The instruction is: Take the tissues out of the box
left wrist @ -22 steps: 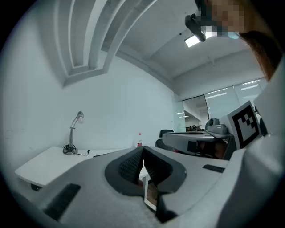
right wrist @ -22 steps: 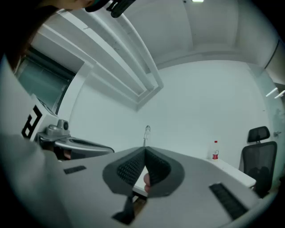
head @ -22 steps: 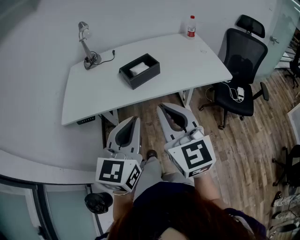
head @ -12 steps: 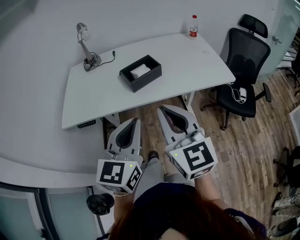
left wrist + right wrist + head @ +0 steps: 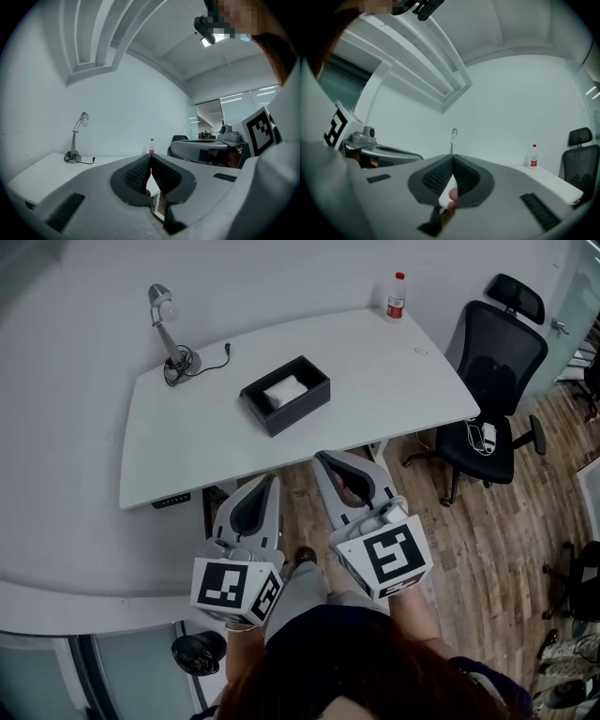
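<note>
A black open box (image 5: 286,396) stands on the white desk (image 5: 206,442), and a white tissue (image 5: 284,390) shows inside it. Both grippers hang level over the wooden floor, short of the desk's near edge and well apart from the box. My left gripper (image 5: 275,481) is shut with nothing between its jaws; its tips meet in the left gripper view (image 5: 150,156). My right gripper (image 5: 322,458) is shut and empty too, jaws pressed together (image 5: 453,157). The jaws hide the box in both gripper views.
A desk lamp (image 5: 169,334) with a cable stands at the desk's far left. A red-capped bottle (image 5: 397,296) stands at its far right corner. A black office chair (image 5: 495,367) is to the right of the desk, and a second chair's base (image 5: 199,651) lies near the person's feet.
The head view has shifted slightly, so the desk and box sit a little further right and lower in the picture. Both grippers keep their places and stay shut.
</note>
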A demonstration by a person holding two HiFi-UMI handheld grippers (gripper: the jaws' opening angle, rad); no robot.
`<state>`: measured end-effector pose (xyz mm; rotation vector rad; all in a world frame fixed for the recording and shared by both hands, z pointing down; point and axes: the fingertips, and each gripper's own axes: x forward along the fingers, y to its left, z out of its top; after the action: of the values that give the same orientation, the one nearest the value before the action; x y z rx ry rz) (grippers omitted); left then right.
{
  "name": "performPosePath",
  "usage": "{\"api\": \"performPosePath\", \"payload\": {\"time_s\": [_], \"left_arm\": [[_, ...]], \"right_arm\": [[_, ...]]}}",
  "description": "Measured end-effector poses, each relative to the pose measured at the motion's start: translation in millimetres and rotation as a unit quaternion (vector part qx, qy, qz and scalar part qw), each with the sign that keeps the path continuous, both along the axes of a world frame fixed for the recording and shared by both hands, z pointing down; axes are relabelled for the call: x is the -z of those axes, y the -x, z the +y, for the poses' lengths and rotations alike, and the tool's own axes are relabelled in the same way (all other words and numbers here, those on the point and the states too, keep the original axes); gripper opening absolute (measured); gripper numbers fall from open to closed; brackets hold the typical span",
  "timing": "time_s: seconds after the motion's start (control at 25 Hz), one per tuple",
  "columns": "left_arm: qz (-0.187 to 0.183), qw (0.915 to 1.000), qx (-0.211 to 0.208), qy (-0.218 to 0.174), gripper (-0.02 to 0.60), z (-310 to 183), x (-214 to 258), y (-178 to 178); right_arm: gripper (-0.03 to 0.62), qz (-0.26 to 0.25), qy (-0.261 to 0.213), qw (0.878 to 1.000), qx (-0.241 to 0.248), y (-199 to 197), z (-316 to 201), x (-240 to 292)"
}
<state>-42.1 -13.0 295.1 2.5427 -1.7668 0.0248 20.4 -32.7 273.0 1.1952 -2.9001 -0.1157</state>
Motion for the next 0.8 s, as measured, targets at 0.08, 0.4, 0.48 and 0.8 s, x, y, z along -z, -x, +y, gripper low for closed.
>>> {"api": "performPosePath", "payload": {"time_s": [0.08,0.4,0.48,0.8], "left_arm": [[0.002,1.0000,0.001,0.001,0.021,-9,0,5],[-0.001,0.9999,-0.002,0.012,0.021,-43,-7,23],[-0.001,0.9999,-0.003,0.015,0.021,-52,-8,26],[0.006,0.9998,-0.008,0.016,0.021,-85,-8,43]], "right_arm": [[0.017,0.005,0.002,1.000,-0.001,5,-10,-1],[0.017,0.016,0.006,1.000,-0.005,24,-47,-6],[0.017,0.018,0.009,1.000,-0.005,28,-55,-8],[0.018,0.029,0.027,0.999,-0.013,43,-92,-15]]}}
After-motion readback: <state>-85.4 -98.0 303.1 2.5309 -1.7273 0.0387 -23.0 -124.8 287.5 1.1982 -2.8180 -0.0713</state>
